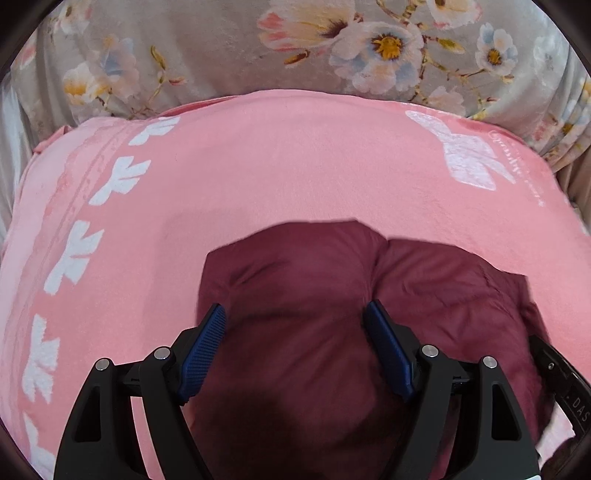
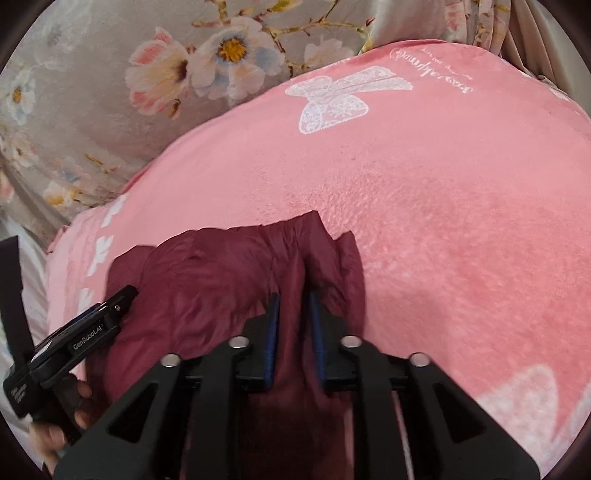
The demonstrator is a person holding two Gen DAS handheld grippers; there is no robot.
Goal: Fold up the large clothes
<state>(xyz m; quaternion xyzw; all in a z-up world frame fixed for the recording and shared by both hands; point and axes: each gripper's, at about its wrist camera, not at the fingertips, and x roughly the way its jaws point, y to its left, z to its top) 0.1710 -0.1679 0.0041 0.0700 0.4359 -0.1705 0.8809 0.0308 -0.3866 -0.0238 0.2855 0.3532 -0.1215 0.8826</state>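
A dark maroon padded garment (image 1: 303,266) lies folded into a compact bundle on a pink fleece blanket (image 1: 295,155) printed with white bows. My left gripper (image 1: 295,306) hovers over the bundle's left half, jaws wide open and holding nothing. In the right wrist view the same garment (image 2: 207,280) sits at lower left on the blanket (image 2: 443,221). My right gripper (image 2: 293,295) is over its right part beside a raised crease. Its blue pads stand a narrow gap apart, with fabric showing between them but not pinched. The left gripper's body (image 2: 92,328) shows at the garment's left edge, held by a hand (image 2: 81,402).
A grey floral sheet (image 1: 184,55) lies beyond the blanket's far edge, and also shows as the floral sheet (image 2: 92,110) in the right wrist view. Beige cloth (image 2: 524,29) hangs at the far right. The blanket stretches broad and flat to the right of the garment.
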